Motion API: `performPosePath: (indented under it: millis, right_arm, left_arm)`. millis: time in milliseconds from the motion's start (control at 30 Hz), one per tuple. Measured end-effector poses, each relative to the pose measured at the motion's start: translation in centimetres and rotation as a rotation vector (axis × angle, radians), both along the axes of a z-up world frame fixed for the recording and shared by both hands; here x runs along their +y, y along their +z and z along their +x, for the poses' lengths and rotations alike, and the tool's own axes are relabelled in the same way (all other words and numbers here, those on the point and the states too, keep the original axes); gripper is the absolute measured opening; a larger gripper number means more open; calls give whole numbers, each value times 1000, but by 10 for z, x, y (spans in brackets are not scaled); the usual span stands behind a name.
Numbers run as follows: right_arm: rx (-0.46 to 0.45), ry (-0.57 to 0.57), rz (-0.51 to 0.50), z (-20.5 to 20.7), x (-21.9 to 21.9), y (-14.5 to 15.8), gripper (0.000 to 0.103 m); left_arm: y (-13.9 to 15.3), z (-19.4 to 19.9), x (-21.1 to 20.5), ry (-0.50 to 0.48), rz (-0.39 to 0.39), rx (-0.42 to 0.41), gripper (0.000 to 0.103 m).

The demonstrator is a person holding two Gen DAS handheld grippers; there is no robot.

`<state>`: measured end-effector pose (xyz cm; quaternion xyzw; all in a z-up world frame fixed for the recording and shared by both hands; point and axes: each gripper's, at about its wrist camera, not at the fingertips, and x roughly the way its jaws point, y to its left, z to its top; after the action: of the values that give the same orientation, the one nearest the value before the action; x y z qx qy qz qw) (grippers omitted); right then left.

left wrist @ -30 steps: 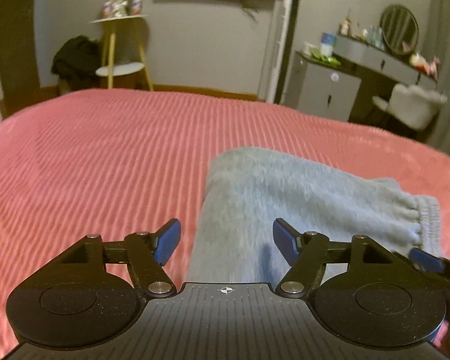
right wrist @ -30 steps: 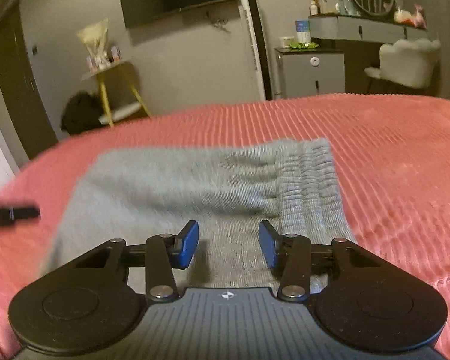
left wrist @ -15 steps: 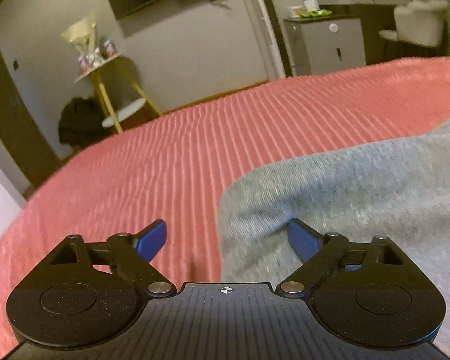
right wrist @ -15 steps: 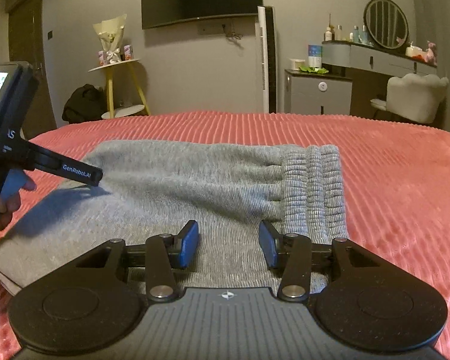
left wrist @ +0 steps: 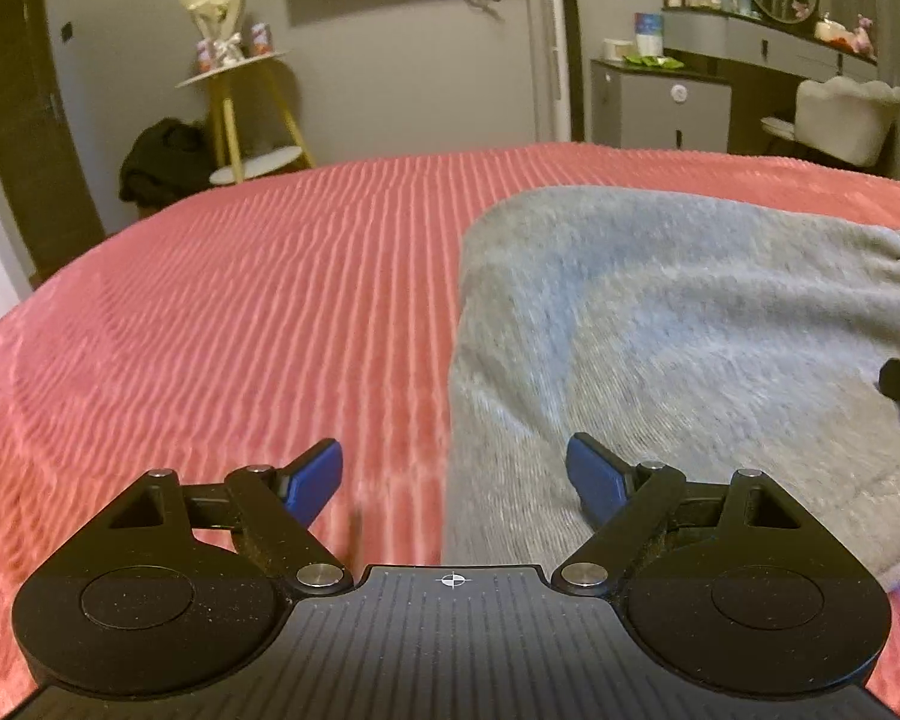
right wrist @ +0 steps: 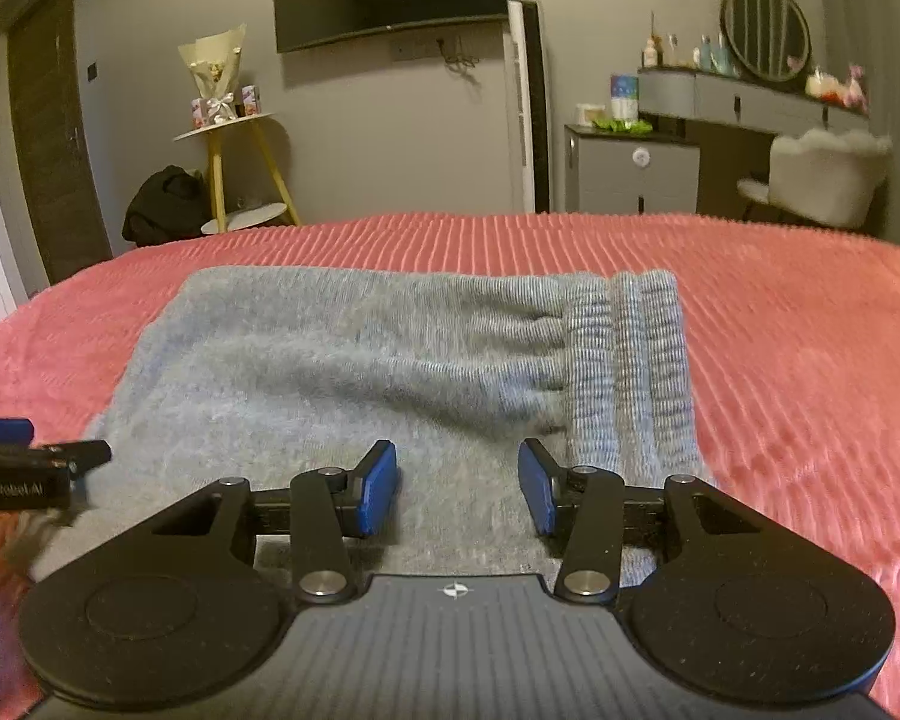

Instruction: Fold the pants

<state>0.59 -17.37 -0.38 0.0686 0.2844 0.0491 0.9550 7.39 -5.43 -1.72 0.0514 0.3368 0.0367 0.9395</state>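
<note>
The grey pants (right wrist: 360, 372) lie folded into a compact rectangle on the pink ribbed bedspread (right wrist: 810, 372), ribbed waistband (right wrist: 630, 360) at the right end. In the left wrist view the pants (left wrist: 690, 336) fill the right half. My left gripper (left wrist: 453, 477) is open and empty, low over the pants' left edge. My right gripper (right wrist: 459, 489) is open and empty, just above the pants' near edge beside the waistband. The left gripper's tip (right wrist: 42, 462) shows at the left edge of the right wrist view.
The bedspread (left wrist: 210, 330) stretches to the left and far side. Beyond the bed stand a yellow-legged side table (right wrist: 234, 174), a dark bag on the floor (right wrist: 162, 204), a grey cabinet (right wrist: 630, 174), a dresser with a mirror and a white chair (right wrist: 822, 180).
The left gripper has swung back from a tilted view to level over the pants' left edge and dropped lower. The right gripper has stayed open, shifting slightly. The pants lie still.
</note>
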Motion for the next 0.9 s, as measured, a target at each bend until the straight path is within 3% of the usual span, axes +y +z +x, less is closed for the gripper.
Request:
performPosePath:
  millis: [200,533,767,900]
  right_arm:
    - [92,-2,184,-12,-19,4,45]
    - [152,-33,397,-31,-45,-5,45]
    - [148,-21,384,-35,-43,-8,45]
    - [147,-23,380,-34,-44,-6,46]
  left_arm:
    - [0,-18,3,6,-90,58,86]
    - [1,-32,-3,-10,-117,95,88]
    - [-1,-30,5,26,-188,113,91]
    - [0,-33,3,26,-180,110,91]
